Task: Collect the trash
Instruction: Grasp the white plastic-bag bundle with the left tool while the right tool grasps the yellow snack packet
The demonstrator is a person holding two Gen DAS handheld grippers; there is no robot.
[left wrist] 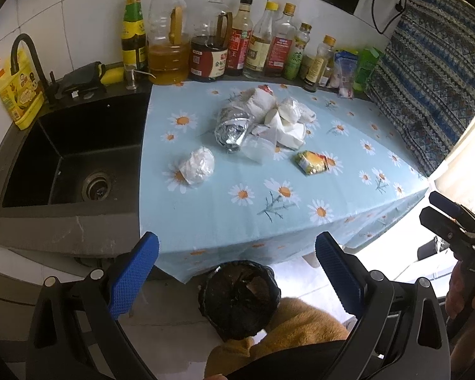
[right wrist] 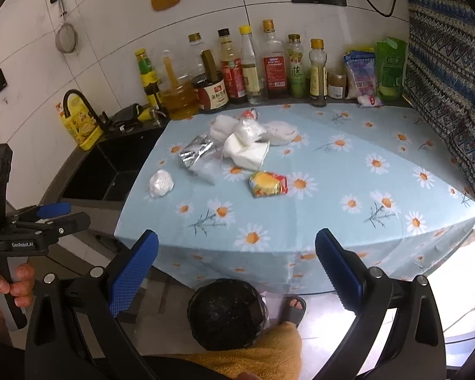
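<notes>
While crumpled white tissues pile mid-surface on the daisy-print blue cloth surface, a silver foil wrapper touches them at 9 o'clock. White plastic wad sits apart at 8, yellow snack packet near at 5. Black-lined trash bin on floor at 6. Left tool wide open, empty; right tool wide open, empty.

Both held level side by side: left gripper spread wide, right gripper likewise wide, empty.
</notes>
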